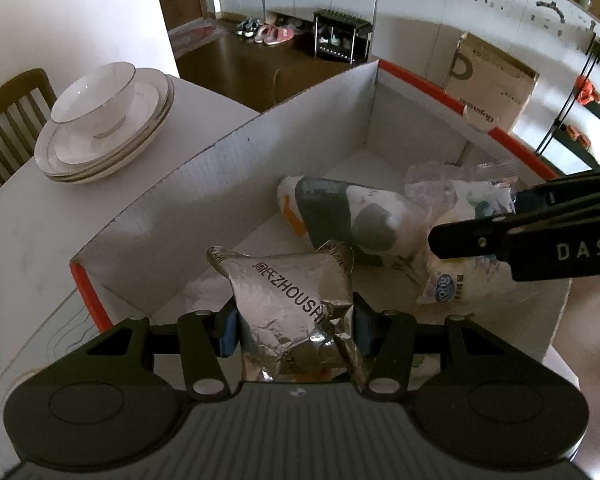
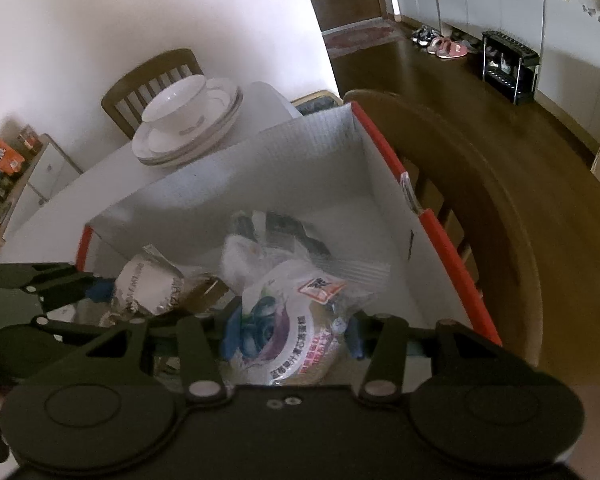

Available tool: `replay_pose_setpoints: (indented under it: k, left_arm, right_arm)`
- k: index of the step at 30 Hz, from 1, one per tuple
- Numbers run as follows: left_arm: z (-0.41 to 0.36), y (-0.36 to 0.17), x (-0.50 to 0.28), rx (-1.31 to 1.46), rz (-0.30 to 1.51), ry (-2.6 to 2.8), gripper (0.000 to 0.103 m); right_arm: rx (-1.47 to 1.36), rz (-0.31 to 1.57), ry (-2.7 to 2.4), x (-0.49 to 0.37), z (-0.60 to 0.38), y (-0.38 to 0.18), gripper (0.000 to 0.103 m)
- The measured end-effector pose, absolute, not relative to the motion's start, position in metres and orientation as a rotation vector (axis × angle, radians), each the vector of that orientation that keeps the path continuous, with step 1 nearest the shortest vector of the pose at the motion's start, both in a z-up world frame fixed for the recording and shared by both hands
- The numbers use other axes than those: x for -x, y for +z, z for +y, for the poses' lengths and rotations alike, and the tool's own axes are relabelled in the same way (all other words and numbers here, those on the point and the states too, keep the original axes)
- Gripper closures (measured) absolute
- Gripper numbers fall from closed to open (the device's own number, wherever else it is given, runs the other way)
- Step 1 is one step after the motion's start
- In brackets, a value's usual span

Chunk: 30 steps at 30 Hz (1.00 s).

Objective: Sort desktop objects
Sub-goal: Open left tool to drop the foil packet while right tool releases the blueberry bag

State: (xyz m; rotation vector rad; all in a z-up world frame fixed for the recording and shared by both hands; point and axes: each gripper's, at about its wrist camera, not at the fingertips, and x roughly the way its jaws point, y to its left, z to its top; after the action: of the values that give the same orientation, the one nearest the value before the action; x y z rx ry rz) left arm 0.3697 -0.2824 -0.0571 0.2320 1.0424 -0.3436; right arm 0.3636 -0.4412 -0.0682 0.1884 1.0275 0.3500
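My left gripper [image 1: 294,330] is shut on a silver foil snack packet [image 1: 288,300] and holds it over the near end of a white cardboard box with red edges [image 1: 220,168]. My right gripper [image 2: 292,332] is shut on a clear-wrapped blueberry snack pack [image 2: 296,332], also over the box [image 2: 300,160]. In the left wrist view the right gripper [image 1: 512,216] comes in from the right with that pack [image 1: 460,272]. A white and grey packet [image 1: 340,216] lies on the box floor. In the right wrist view the left gripper [image 2: 96,288] and the silver packet [image 2: 148,288] show at left.
A white bowl on stacked plates [image 1: 100,120] stands on the white table [image 1: 40,240] left of the box; they show in the right wrist view too [image 2: 188,124]. Wooden chairs [image 2: 480,200] stand around the table. A brown carton [image 1: 492,84] stands on the floor beyond.
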Motion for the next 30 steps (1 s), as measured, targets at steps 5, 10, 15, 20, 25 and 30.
replay_pose_setpoints:
  k: [5, 10, 15, 20, 25, 30]
  left_arm:
    - [-0.283, -0.067, -0.374, -0.245, 1.082, -0.341, 0.050]
    - [-0.282, -0.076, -0.379, -0.233, 1.140, -0.345, 0.050]
    - [-0.283, -0.079, -0.378, -0.250, 1.158, -0.351, 0.050]
    - [-0.283, -0.079, -0.376, -0.253, 1.156, -0.354, 0.050]
    - [-0.282, -0.077, -0.374, -0.253, 1.141, -0.361, 0.049]
    - [-0.281, -0.071, -0.369, -0.241, 1.119, -0.371, 0.043]
  right_arm:
    - [-0.194, 1.032, 0.371, -0.365, -0.442, -0.075, 0.054]
    - [-0.186, 1.037, 0.393, -0.364, -0.440, -0.074, 0.054]
    - [-0.152, 1.046, 0.416, -0.357, -0.436, -0.074, 0.054]
    - [-0.134, 1.051, 0.438, -0.354, -0.435, -0.074, 0.053]
    - [-0.138, 1.056, 0.444, -0.354, -0.437, -0.075, 0.050]
    - [-0.136, 1.055, 0.436, -0.352, -0.439, -0.073, 0.041]
